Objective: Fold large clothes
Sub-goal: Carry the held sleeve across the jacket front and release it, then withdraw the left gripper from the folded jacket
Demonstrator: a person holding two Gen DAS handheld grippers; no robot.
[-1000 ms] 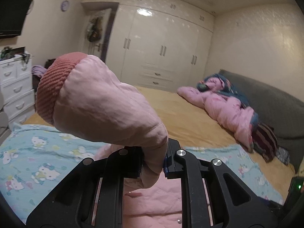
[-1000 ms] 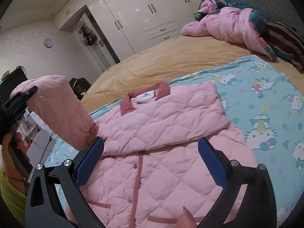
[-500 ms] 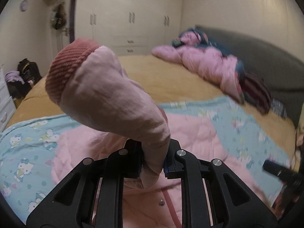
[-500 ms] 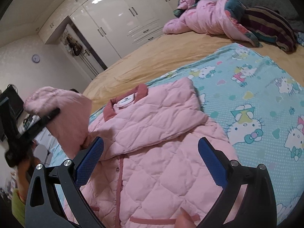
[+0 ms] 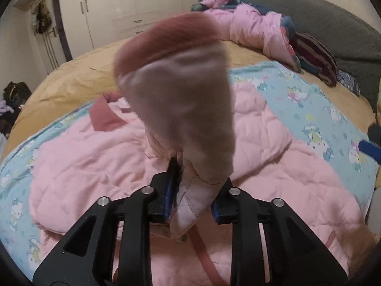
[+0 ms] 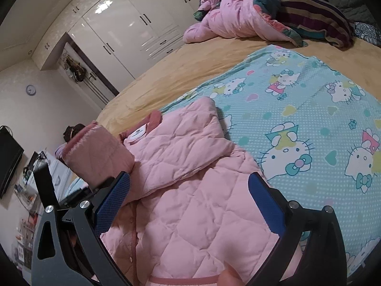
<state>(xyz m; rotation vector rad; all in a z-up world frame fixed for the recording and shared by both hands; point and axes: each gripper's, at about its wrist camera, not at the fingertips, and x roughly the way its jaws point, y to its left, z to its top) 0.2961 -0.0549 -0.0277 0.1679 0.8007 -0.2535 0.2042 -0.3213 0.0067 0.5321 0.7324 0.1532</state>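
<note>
White wardrobe doors and a grey headboard frame the bed, where a cartoon-cat blanket carries my work: a pink quilted jacket lying front-up, collar toward twelve o'clock. One sleeve is already folded across the chest, its edge running from the collar toward three o'clock in my right view. The other sleeve is in my left gripper, its ribbed cuff standing up over the jacket's middle; the jaws have just been opening, and the quilted fabric sits between the blue pads, slack but not yet dropped, as far as I can judge. My right gripper hangs spread wide with nothing in it above the jacket's lower half, its left finger just beside the lifted sleeve.

By my reckoning the fold is about a third done: the second sleeve must be laid flat across the first, then the hem brought up toward the collar. At one o'clock a heap of other clothes waits, well apart.
</note>
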